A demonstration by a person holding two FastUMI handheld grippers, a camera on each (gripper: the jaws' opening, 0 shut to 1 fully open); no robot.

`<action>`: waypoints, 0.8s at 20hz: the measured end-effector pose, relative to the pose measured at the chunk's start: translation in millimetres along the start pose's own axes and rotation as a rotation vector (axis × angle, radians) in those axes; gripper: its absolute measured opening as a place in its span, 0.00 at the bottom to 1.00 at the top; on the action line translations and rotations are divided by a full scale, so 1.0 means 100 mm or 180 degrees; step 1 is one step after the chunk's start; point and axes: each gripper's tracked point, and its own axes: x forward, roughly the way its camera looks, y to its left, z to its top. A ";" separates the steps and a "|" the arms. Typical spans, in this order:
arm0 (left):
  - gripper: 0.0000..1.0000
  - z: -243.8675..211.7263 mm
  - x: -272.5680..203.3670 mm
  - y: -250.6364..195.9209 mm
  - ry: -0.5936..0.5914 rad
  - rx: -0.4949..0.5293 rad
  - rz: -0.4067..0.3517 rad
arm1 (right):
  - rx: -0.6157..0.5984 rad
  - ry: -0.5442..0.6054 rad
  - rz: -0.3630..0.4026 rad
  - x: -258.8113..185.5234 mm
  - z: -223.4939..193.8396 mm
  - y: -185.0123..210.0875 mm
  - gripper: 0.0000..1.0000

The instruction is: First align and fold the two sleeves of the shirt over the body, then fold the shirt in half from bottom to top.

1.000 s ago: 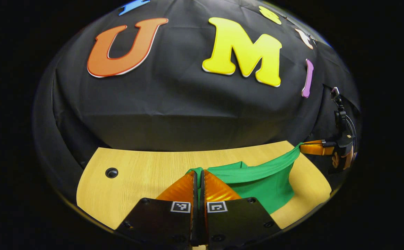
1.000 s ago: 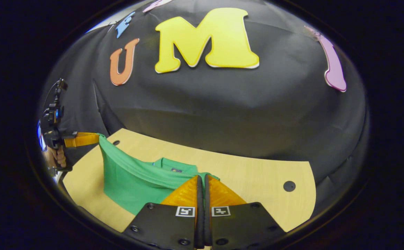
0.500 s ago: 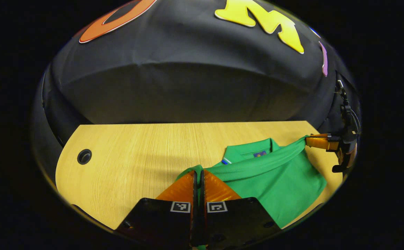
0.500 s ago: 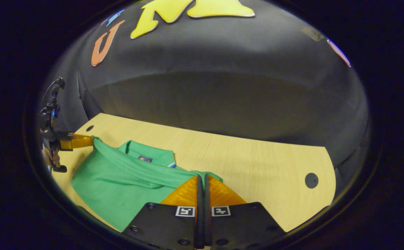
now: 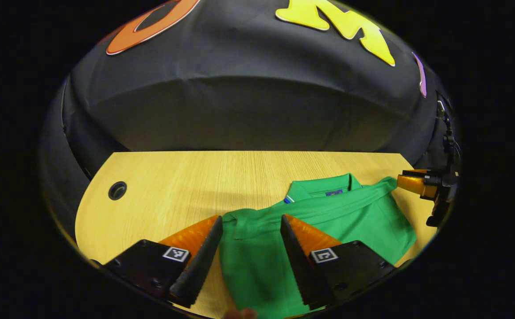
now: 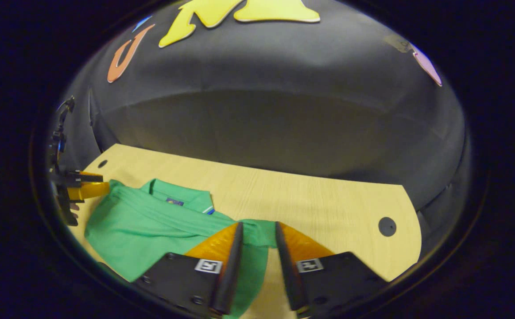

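A green polo shirt lies folded on the wooden table, its hem edge laid across the body just below the collar. My left gripper stands open low over the shirt's left corner, and cloth shows in the gap between its fingers without being pinched. In the right gripper view, my right gripper is open too, with the shirt's right corner lying loose between its fingers. Each gripper also appears at the shirt's far corner in the other's view: the right gripper and the left gripper.
The table has a round cable hole near each end, one at the left and one at the right. The black cloth wall rises right behind the table's far edge. Bare wood stretches beyond the shirt.
Both grippers went from shut on the raised hem to open. The hem was carried forward and down and now rests on the shirt near the collar.
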 end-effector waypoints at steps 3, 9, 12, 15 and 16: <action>0.93 0.25 -0.51 0.03 -0.0219 -0.0131 0.0133 | -0.0057 -0.0229 -0.0026 -0.45 0.20 0.07 0.88; 0.99 1.19 -2.17 -0.24 -0.1236 0.0029 0.0319 | -0.0022 -0.1094 -0.0139 -2.18 0.94 0.47 0.96; 0.98 1.40 -3.01 -0.50 -0.1722 -0.0046 0.0320 | -0.0050 -0.1554 -0.0258 -3.13 1.14 0.65 0.95; 0.98 1.39 -3.58 -0.61 -0.1980 -0.0186 0.0304 | -0.0004 -0.1838 -0.0305 -3.91 1.09 0.86 0.93; 0.98 1.38 -3.78 -0.63 -0.2041 -0.0191 0.0326 | 0.0016 -0.1914 -0.0283 -4.13 1.05 0.94 0.93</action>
